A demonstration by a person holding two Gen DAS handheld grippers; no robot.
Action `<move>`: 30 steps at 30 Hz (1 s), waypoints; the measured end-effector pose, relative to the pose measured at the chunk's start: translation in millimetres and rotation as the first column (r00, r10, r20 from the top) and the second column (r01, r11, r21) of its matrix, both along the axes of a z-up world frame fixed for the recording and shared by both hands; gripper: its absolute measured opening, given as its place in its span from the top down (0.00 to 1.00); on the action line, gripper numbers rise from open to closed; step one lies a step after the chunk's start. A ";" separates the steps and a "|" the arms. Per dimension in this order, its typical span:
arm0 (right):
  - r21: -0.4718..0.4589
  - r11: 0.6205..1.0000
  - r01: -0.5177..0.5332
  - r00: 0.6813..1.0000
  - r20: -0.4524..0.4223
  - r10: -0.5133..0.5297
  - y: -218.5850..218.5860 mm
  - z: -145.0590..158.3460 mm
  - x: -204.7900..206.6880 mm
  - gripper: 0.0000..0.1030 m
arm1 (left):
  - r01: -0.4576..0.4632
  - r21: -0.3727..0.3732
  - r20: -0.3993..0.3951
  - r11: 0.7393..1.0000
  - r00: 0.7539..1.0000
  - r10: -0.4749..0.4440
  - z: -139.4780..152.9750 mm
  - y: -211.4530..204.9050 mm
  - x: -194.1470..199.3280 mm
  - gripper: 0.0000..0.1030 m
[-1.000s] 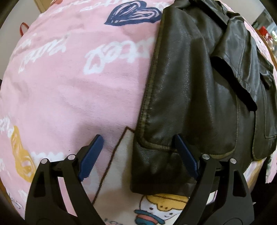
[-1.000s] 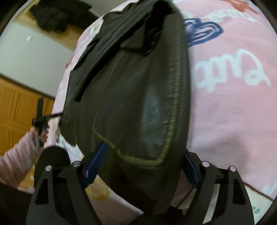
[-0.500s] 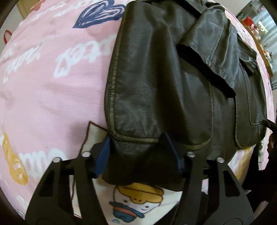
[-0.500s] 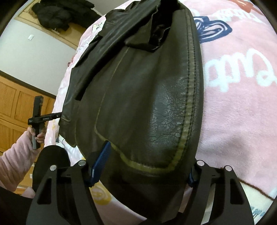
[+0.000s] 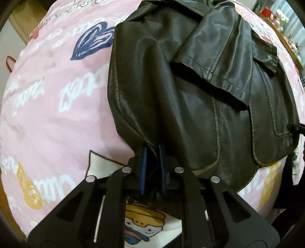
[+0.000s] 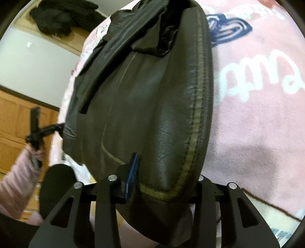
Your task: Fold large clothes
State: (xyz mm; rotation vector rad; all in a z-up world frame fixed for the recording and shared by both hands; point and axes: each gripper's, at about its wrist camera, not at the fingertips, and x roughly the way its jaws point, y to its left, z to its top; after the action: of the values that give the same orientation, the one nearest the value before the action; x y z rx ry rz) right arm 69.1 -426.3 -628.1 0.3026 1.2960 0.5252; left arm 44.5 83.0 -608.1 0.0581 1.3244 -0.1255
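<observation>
A dark brown leather jacket (image 5: 190, 99) lies on a pink printed blanket (image 5: 57, 114), with one sleeve folded across its body. My left gripper (image 5: 152, 167) is shut on the jacket's bottom hem at its left corner, its blue pads pinching a fold. In the right wrist view the jacket (image 6: 152, 114) fills the middle. My right gripper (image 6: 162, 181) is closed in on the hem at the other corner. Its left blue pad (image 6: 131, 175) presses the leather; the right finger is hidden behind the bulging hem.
The blanket (image 6: 257, 124) covers a bed. A wooden door (image 6: 15, 124) and white wall stand to the left. The person's pink-sleeved arm holding the left gripper (image 6: 36, 133) shows there. A dark garment (image 6: 63, 15) lies at the back.
Both grippers moved onto the jacket's bottom hem and closed on it. The left one went from wide open beside the hem to shut; the hem now bunches and lifts.
</observation>
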 end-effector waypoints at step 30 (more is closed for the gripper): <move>-0.021 0.999 -0.044 0.988 0.149 0.046 19.3 48.0 2.6 0.89 | -0.077 0.094 0.007 0.993 0.997 0.077 14.9 -1.1 24.5 0.97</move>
State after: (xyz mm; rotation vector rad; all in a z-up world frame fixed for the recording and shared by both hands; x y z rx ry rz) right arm 71.7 -407.0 -580.0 0.2152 1.1634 0.5638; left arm 69.0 81.9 -593.2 0.0871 1.3265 0.0023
